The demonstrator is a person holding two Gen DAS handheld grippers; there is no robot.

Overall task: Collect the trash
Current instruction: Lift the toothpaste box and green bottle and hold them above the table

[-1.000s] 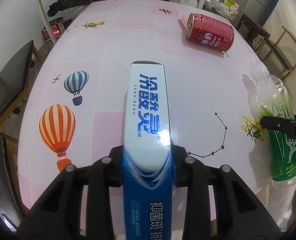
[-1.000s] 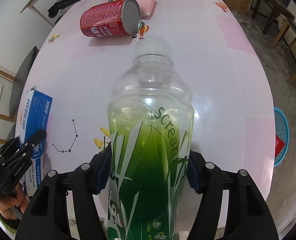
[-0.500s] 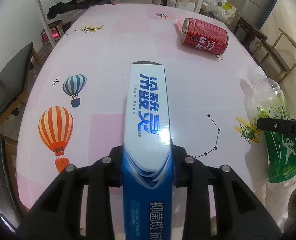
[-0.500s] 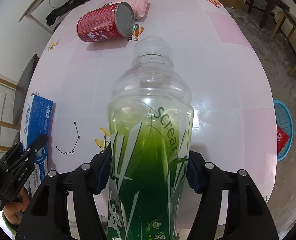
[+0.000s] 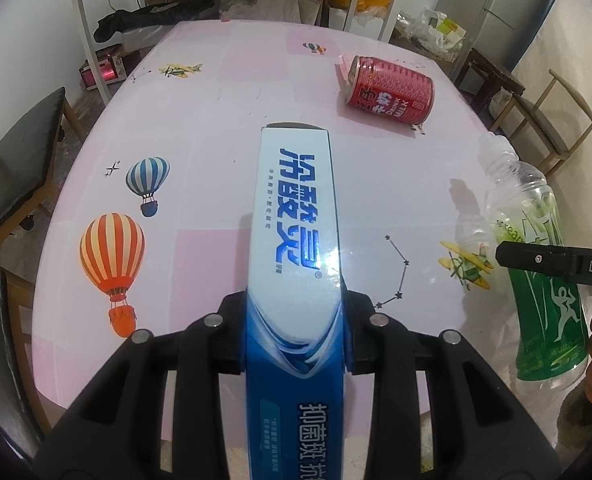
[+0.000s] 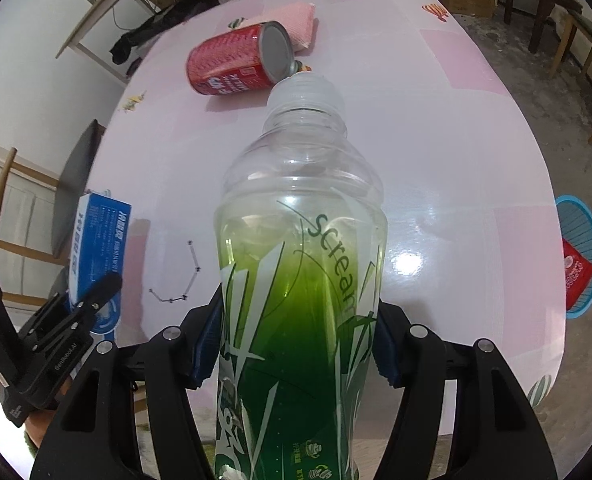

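Note:
My left gripper [image 5: 294,330] is shut on a long blue and white toothpaste box [image 5: 296,216], held lengthwise above the pink table [image 5: 215,92]. My right gripper [image 6: 298,340] is shut on a clear plastic bottle with a green label [image 6: 302,248], cap end pointing away. The bottle also shows at the right of the left wrist view [image 5: 536,248], the box at the left of the right wrist view [image 6: 95,240]. A red drink can [image 5: 390,90] lies on its side at the far side of the table, also in the right wrist view [image 6: 237,58].
A pink cloth [image 6: 291,24] lies behind the can. A blue basket [image 6: 580,256] with a red packet stands on the floor to the right of the table. Chairs [image 5: 19,168] stand around the table, and a white desk [image 5: 107,24] is behind it.
Both grippers have lifted and drawn back toward the table's near edge with their loads. The can now appears farther away in both views.

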